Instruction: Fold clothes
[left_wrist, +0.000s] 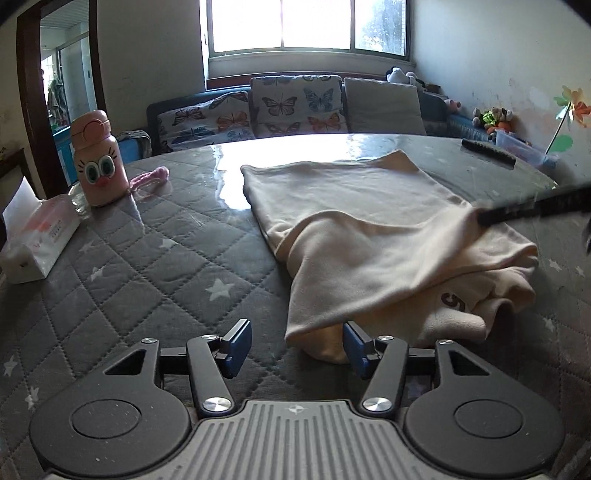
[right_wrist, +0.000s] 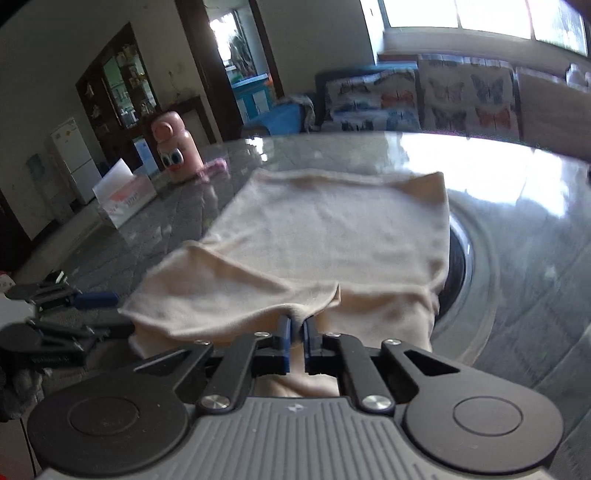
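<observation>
Bottle (left_wrist: 99, 158), tissue box (left_wrist: 35, 236) far left; right claw (right_wrist: 296, 338) pinching shirt (right_wrist: 332, 229); left claw (left_wrist: 297, 347) spread, empty.

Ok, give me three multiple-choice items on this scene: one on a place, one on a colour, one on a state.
1. Where does the bottle stand?
A. beside the tissue box
B. on the garment
C. on the sofa

2. What colour is the garment?
A. blue
B. cream
C. black

3. How is the right gripper?
A. open, clear of the cloth
B. shut on the garment
C. out of view

Key: 1 A, it stands on the table by the box. 2 B, the cloth is pale cream. 3 B, its jaws pinch a fold, while the left gripper is open.
</observation>
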